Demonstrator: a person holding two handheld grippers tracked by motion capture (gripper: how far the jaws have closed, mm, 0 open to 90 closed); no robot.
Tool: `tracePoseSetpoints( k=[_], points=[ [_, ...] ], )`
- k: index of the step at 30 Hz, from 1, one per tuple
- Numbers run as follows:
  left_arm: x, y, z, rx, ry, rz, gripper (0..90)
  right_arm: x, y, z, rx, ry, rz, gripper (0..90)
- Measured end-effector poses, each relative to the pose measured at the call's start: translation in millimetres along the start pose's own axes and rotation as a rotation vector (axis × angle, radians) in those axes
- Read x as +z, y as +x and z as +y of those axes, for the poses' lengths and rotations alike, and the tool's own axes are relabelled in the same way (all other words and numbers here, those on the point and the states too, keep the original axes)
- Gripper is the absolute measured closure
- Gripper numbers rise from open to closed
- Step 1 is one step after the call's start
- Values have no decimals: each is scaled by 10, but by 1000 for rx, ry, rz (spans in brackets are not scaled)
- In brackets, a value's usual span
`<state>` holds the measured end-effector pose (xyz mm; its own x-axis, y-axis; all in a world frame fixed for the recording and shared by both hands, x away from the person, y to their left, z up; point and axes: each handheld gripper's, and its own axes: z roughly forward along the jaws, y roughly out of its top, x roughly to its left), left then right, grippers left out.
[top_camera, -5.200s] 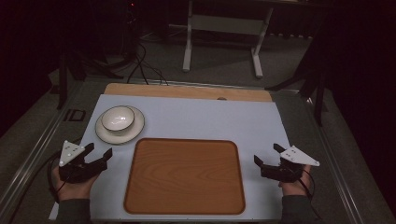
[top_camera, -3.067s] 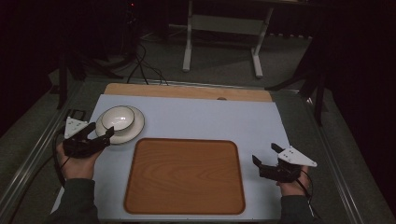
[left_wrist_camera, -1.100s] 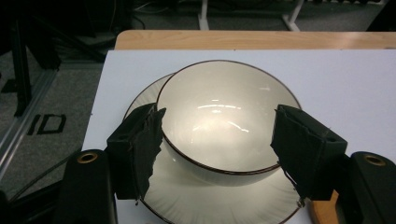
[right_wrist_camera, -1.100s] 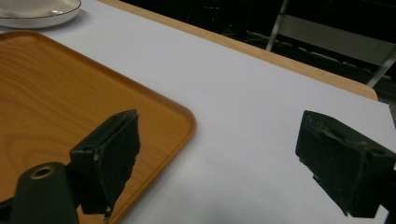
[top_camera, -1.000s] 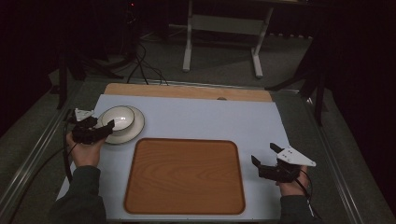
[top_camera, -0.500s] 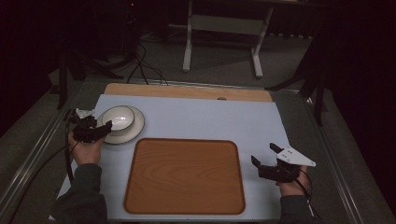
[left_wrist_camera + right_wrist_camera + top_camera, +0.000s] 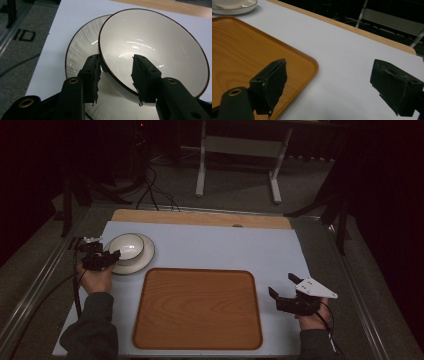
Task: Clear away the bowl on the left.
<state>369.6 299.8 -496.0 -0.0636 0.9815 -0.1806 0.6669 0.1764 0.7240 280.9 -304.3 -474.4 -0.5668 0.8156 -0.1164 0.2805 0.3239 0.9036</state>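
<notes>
Two grippers: one at work, one idle.
Table [image 7: 210, 245]: white top, wooden strip along the far edge.
Tray [image 7: 197, 307]: wooden, bare, at the near centre.
Plate [image 7: 145, 259]: white, at the far left, just beyond the tray's left corner; it carries the bowl.
Bowl [image 7: 152, 50]: white with a dark rim, resting tilted on the plate [image 7: 80, 52].
Left gripper [image 7: 102, 258]: since a second ago it has moved onto the bowl's near rim, and its jaws have just been closing.
Left jaws: about half open, rim wall between them; one pad outside, one inside; a gap remains at the inner pad.
Meaning: a grasp is probably forming; lifting likely follows.
Right gripper [image 7: 285, 292]: unmoved beside the tray, jaws wide open, holding nothing.
View difference: the left gripper view [image 7: 116, 72] shows the straddled rim; the high view shows the tray's position.
</notes>
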Motion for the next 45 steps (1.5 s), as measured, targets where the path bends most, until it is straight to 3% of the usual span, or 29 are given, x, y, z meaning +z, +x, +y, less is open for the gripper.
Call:
tracePoseSetpoints(
  k=[5,10,18,22,23,26,39,45],
  points=[
    [28,0,1,-23,7,5,594,-2,-1,1,2,-1,0,134],
    [119,12,-28,-50,72,35,684,-7,1,1,0,-3,-2,134],
    [147,-1,-35,-112,89,4,818,-9,-3,1,-1,-4,-3,134],
    [148,-12,-34,-130,91,-2,827,-15,-2,3,-1,-5,-1,134],
    [148,12,-46,-181,84,-33,828,-18,-4,3,2,-7,-2,134],
    [125,51,-67,-222,75,-53,828,-21,-7,2,3,-8,-4,134],
    [-65,97,-20,-227,-6,-82,820,-27,-10,2,7,-9,-12,135],
    [-118,82,-11,-225,-21,-95,820,-32,-13,3,9,-12,-14,135]
  ],
)
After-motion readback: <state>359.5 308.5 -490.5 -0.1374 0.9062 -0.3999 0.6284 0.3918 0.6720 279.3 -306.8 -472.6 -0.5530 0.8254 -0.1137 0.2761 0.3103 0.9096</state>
